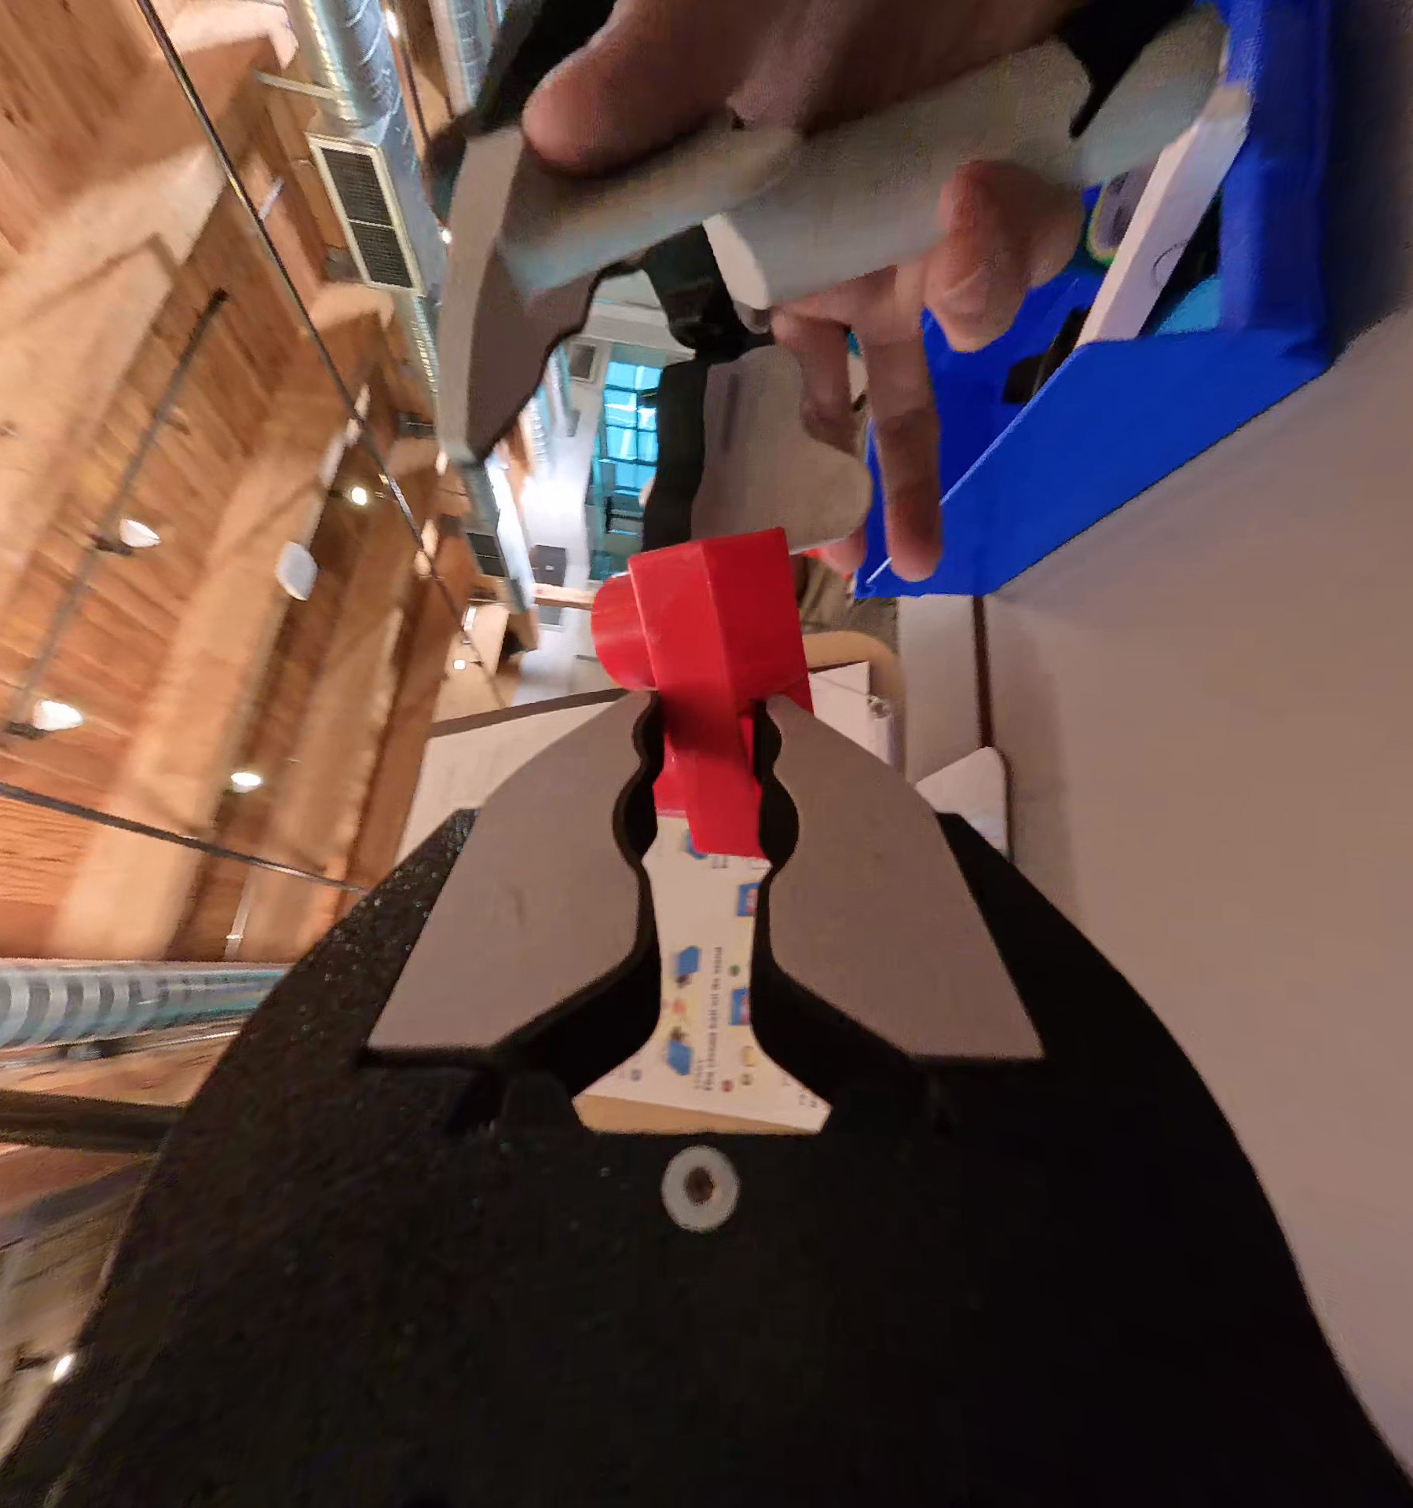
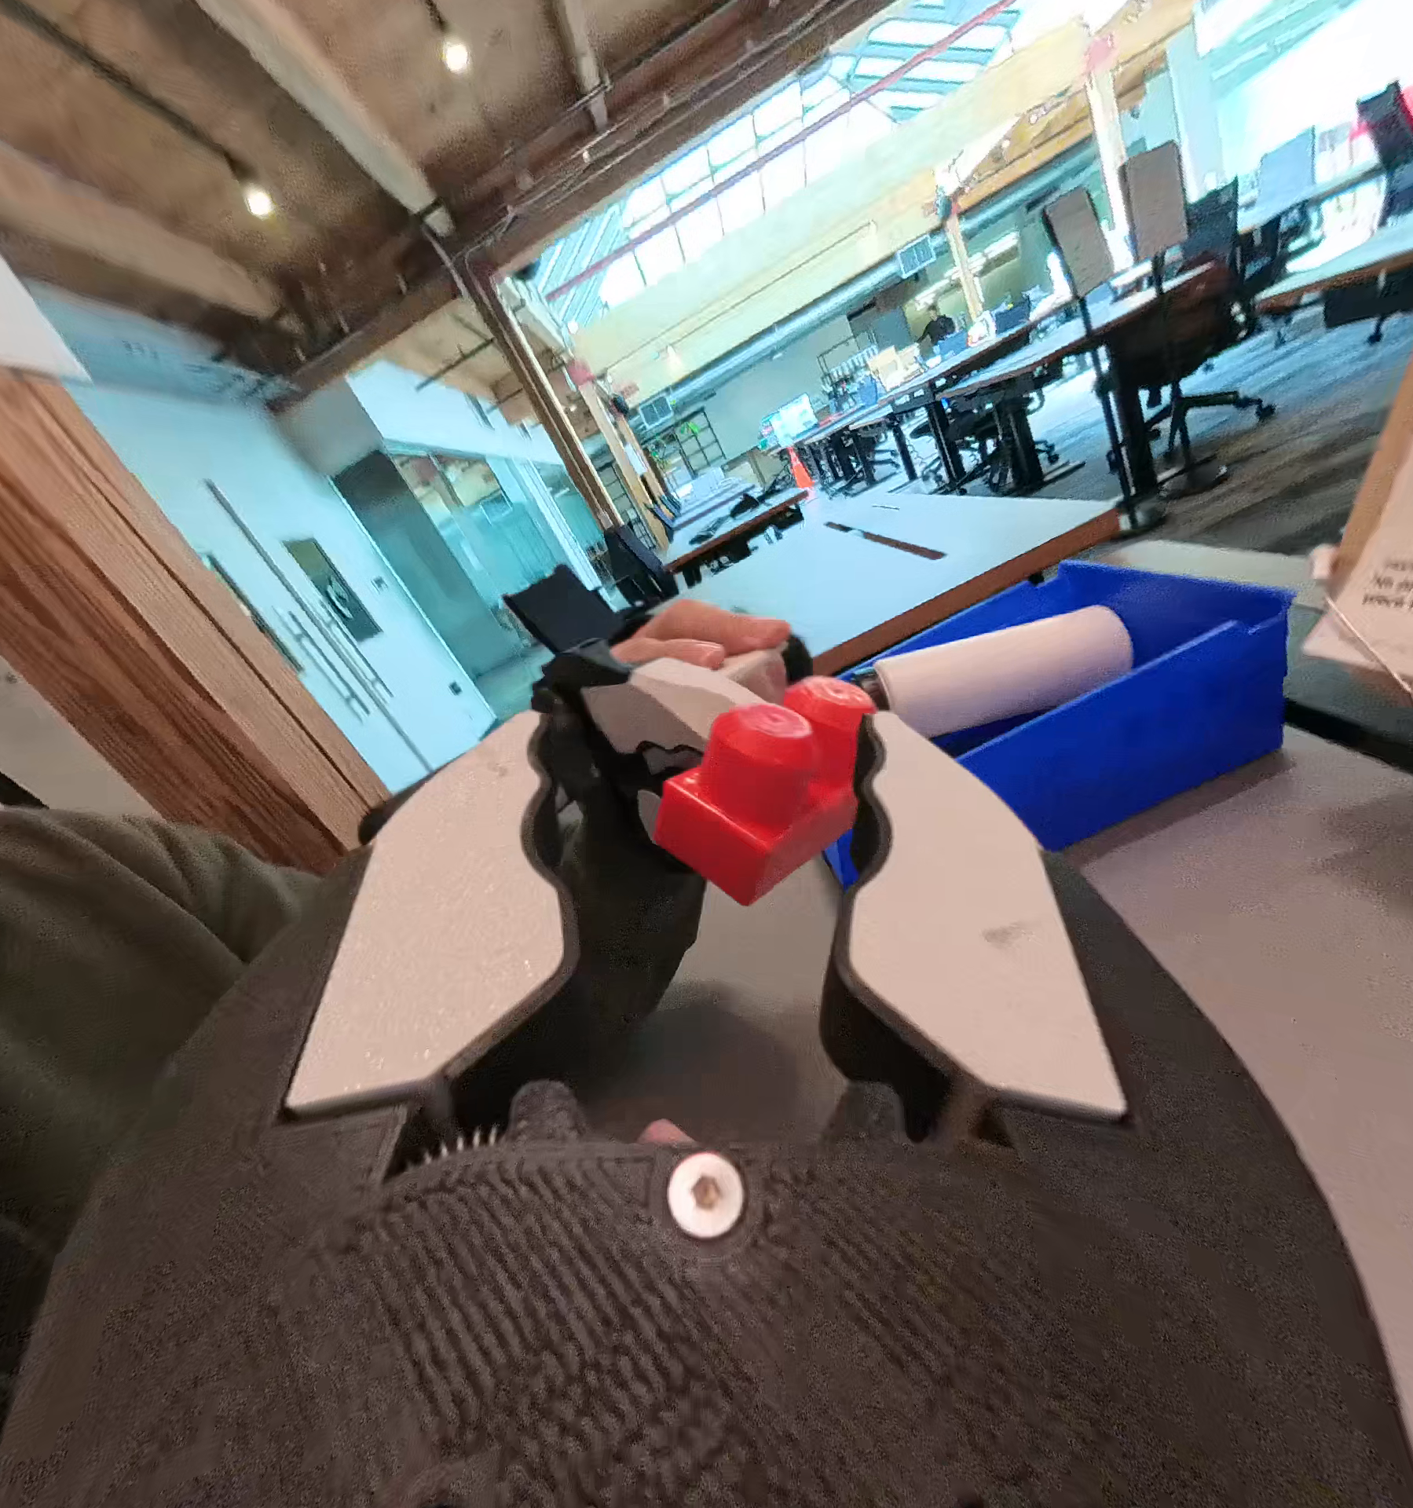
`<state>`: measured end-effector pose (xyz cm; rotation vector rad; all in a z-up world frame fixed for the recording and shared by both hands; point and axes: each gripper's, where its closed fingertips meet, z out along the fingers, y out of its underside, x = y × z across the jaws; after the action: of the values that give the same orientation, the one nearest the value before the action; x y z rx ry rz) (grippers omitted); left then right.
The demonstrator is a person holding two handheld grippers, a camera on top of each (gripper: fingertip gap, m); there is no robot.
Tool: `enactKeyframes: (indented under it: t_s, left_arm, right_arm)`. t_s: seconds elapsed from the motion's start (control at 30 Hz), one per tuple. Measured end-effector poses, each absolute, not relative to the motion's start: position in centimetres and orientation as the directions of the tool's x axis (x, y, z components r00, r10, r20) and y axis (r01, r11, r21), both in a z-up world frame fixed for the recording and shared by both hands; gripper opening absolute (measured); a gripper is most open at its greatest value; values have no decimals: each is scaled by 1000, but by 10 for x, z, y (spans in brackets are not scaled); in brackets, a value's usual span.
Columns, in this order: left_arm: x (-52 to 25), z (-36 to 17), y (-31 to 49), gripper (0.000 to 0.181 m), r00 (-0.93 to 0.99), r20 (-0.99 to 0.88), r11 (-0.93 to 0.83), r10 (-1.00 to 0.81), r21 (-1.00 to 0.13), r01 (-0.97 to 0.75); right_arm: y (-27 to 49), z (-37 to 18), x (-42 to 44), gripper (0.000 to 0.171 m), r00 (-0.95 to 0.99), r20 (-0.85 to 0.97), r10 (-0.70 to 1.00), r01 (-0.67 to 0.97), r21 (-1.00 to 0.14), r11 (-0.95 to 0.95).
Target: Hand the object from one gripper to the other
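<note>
Left gripper [image 1: 707, 718] clamps the red two-stud toy brick [image 2: 756, 796] at its tips, right gripper [image 2: 699, 751] open around it; light, rigid, slick plastic, so grab flat sides.

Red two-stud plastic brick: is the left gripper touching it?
Touching. The left wrist view shows the left gripper shut on the red two-stud plastic brick, fingertips pressing both sides.
</note>
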<state>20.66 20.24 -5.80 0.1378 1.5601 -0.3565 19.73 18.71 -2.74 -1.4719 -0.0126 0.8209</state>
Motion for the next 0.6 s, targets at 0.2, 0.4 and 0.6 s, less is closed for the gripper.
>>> enactKeyframes:
  t_s: [0.2,0.4,0.6]
  left_arm:
    - [213,-60,204,20,47,-999,969,-19,-7,248]
    - [219,-61,213,20,90,-993,983,71,85,162]
    - [217,-55,219,21,132,-988,986,76,95,138]
  right_arm:
    - [197,-49,211,70,820,-433,374,-406,-901,-153]
    - [204,-50,216,31,930,-267,253,-252,-964,-90]
    - [210,-42,212,29,942,-186,279,-189,-982,-19]
